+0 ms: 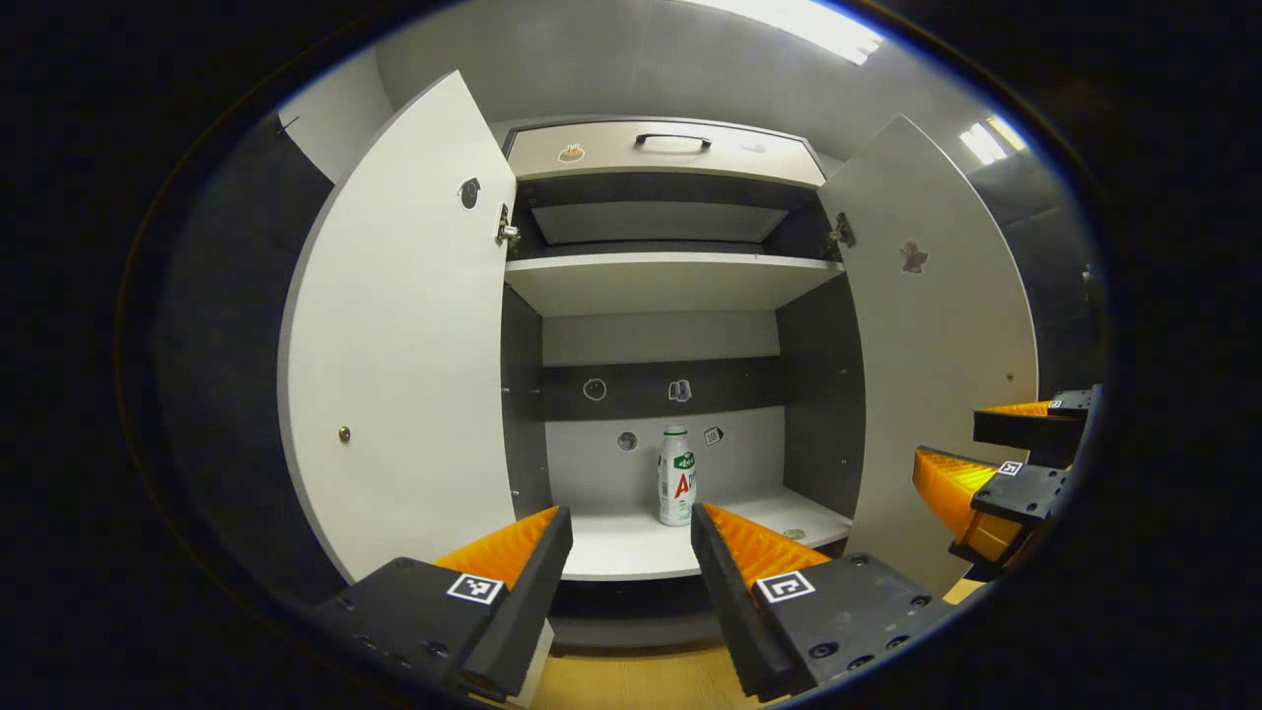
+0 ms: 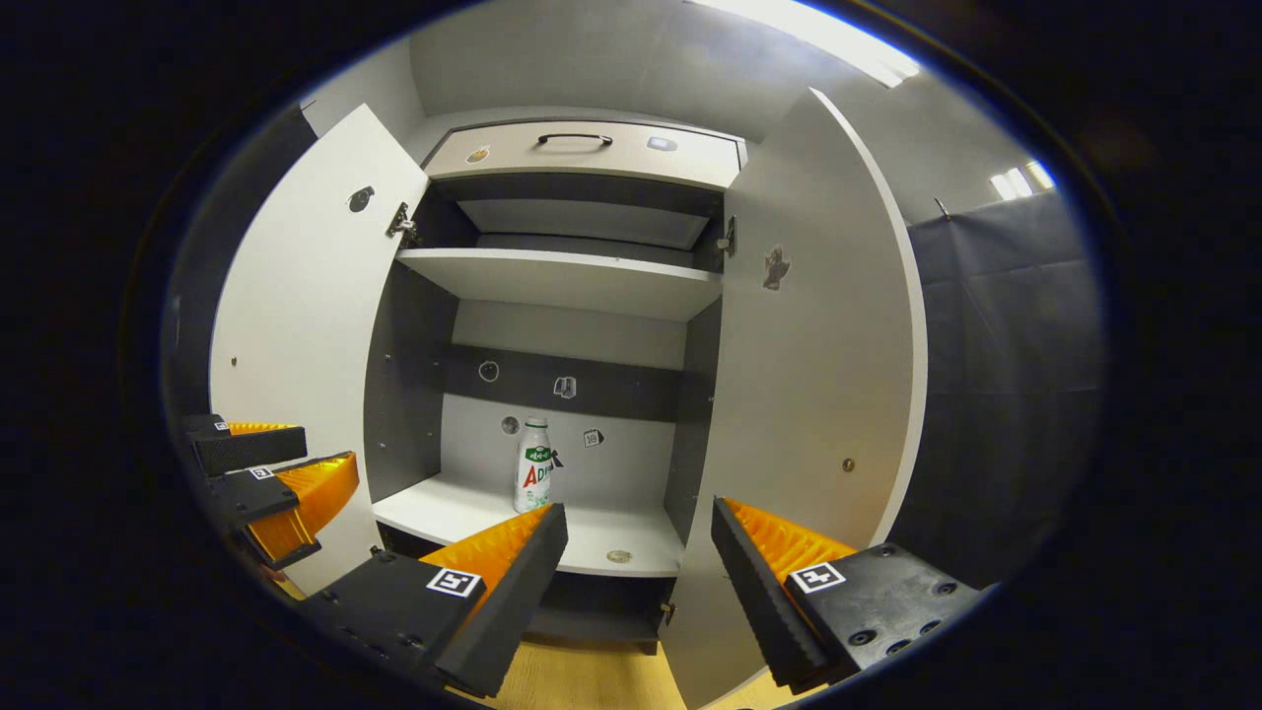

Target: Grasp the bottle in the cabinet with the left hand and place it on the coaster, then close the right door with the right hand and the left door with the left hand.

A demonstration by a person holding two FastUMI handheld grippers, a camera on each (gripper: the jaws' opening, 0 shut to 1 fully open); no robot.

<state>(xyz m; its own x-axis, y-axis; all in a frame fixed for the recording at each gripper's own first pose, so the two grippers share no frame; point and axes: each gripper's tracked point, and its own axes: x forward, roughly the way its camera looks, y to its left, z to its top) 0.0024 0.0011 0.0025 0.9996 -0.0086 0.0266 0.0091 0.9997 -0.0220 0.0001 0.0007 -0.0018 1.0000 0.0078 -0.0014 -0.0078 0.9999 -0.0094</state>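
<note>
A white bottle with a green and red label stands upright at the back of the cabinet's lower shelf. A small round disc, perhaps the coaster, lies near that shelf's front right. Both doors stand wide open: the left door and the right door. My left gripper is open in front of the shelf, short of the bottle, holding nothing. My right gripper is open too, near the right door's edge.
An upper shelf spans the cabinet above the bottle. A drawer with a dark handle sits on top. Small stickers dot the back panel. Wooden floor lies below the cabinet.
</note>
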